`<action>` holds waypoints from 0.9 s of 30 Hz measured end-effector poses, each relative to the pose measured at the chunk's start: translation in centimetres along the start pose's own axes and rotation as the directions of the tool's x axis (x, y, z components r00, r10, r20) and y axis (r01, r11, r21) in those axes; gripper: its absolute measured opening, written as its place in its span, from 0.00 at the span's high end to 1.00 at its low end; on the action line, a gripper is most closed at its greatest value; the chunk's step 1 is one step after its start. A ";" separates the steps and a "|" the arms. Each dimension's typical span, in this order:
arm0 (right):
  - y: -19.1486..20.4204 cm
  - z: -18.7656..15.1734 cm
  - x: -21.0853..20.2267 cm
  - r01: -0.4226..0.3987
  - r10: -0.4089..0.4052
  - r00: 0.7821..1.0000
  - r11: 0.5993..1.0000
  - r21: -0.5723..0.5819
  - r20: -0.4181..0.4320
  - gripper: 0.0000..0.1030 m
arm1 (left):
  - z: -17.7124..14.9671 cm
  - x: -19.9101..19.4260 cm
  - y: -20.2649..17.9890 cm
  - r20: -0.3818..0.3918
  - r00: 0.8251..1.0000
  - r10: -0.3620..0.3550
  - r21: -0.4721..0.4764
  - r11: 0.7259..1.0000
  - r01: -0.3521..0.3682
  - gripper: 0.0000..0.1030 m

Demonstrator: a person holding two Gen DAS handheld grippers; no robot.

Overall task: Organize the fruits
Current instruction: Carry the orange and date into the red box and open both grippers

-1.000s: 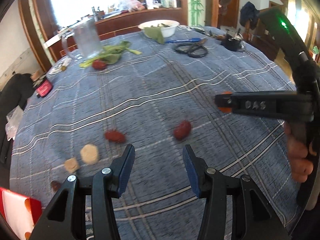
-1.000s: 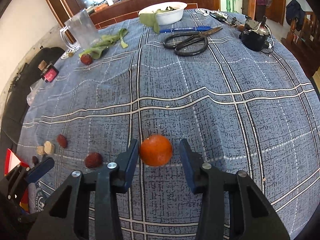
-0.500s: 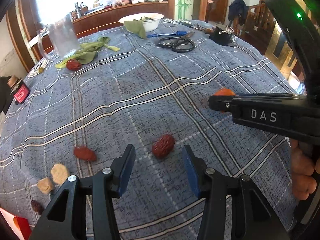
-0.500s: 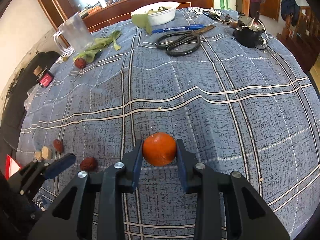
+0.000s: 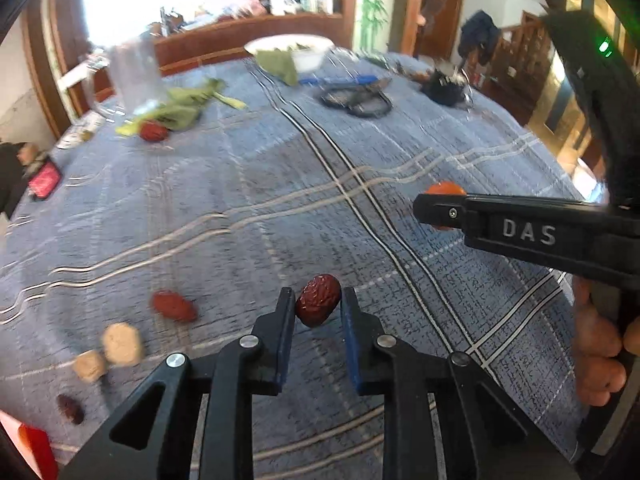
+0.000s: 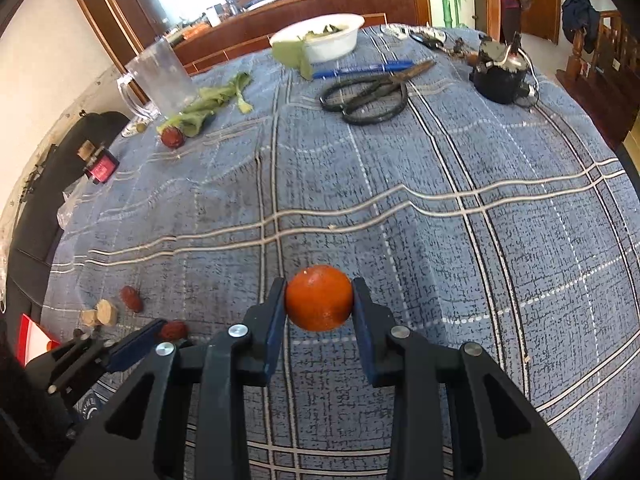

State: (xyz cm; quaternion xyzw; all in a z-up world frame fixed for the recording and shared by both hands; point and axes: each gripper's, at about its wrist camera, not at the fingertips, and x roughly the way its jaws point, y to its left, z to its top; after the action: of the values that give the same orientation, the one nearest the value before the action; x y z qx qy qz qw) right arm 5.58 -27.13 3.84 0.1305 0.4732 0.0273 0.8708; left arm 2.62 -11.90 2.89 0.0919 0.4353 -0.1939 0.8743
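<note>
1. Worktop [image 6: 460, 184], plaid cloth: no fruit container in view.
2. Right gripper [image 6: 319, 306]: jaws closed on tangerine [image 6: 319, 303], low over the cloth.
3. Left gripper [image 5: 318, 306]: jaws pinching red date [image 5: 319, 299].
4. Step: both picks made. Next: lift, carry; destination unclear.
5. Loose date [image 5: 174, 306] remains.

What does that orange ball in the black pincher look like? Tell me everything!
The orange fruit is small, round and bright orange, with smooth, slightly shiny skin and a pale dot on top. The right gripper pinches it, one blue-padded finger on each side. It sits low over the blue plaid tablecloth, near the front edge; whether it touches the cloth cannot be told.
</note>
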 end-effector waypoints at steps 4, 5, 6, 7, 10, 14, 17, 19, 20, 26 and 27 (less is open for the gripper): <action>0.9 -0.1 -1.1 -0.054 0.055 0.997 0.998 -0.015 0.055 0.67 | -0.7 -3.6 0.9 0.080 0.991 0.109 -0.024 0.994 -0.107 0.79; 1.3 -0.2 -1.4 -0.069 0.070 0.995 0.997 -0.024 0.070 0.67 | -1.0 -4.7 1.2 0.097 0.984 0.151 -0.030 0.988 -0.149 0.79; 1.7 -0.2 -1.8 -0.082 0.085 0.993 0.996 -0.037 0.087 0.67 | -1.4 -5.8 1.7 0.117 0.974 0.196 -0.041 0.981 -0.192 0.79; 2.2 -0.3 -2.0 -0.092 0.097 0.990 0.995 -0.049 0.100 0.67 | -1.7 -6.8 2.1 0.136 0.965 0.223 -0.052 0.975 -0.218 0.79; 3.9 -0.7 -2.6 -0.112 0.126 0.983 0.988 -0.106 0.130 0.67 | -3.2 -10.0 4.0 0.178 0.928 0.327 -0.099 0.944 -0.314 0.79; 6.5 -1.7 -3.1 -0.129 0.159 0.976 0.973 -0.191 0.147 0.67 | -5.1 -13.4 6.8 0.197 0.889 0.414 -0.170 0.907 -0.385 0.79; 8.1 -2.4 -3.3 -0.169 0.205 0.968 0.958 -0.233 0.142 0.67 | -7.3 -16.2 8.9 0.207 0.850 0.484 -0.220 0.870 -0.442 0.79; 9.3 -3.1 -3.5 -0.166 0.213 0.965 0.947 -0.274 0.150 0.67 | -8.6 -17.4 10.2 0.201 0.834 0.515 -0.244 0.850 -0.466 0.79; 10.0 -3.4 -3.5 -0.169 0.218 0.965 0.943 -0.286 0.148 0.67 | -9.1 -17.9 10.8 0.195 0.828 0.526 -0.256 0.842 -0.474 0.79; 16.5 -6.5 -3.9 -0.230 0.277 0.958 0.900 -0.371 0.080 0.67 | -12.9 -20.3 14.5 0.160 0.804 0.573 -0.332 0.798 -0.503 0.79; 18.1 -7.3 -4.2 -0.247 0.295 0.953 0.886 -0.393 0.068 0.67 | -13.5 -20.5 15.1 0.152 0.803 0.577 -0.344 0.792 -0.504 0.79</action>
State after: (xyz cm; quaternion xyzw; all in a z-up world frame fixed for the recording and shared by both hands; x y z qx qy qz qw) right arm -1.44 -8.94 8.03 0.0256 0.3802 0.2317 0.8951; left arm -12.04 11.58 10.94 0.0604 0.3004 0.1215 0.9441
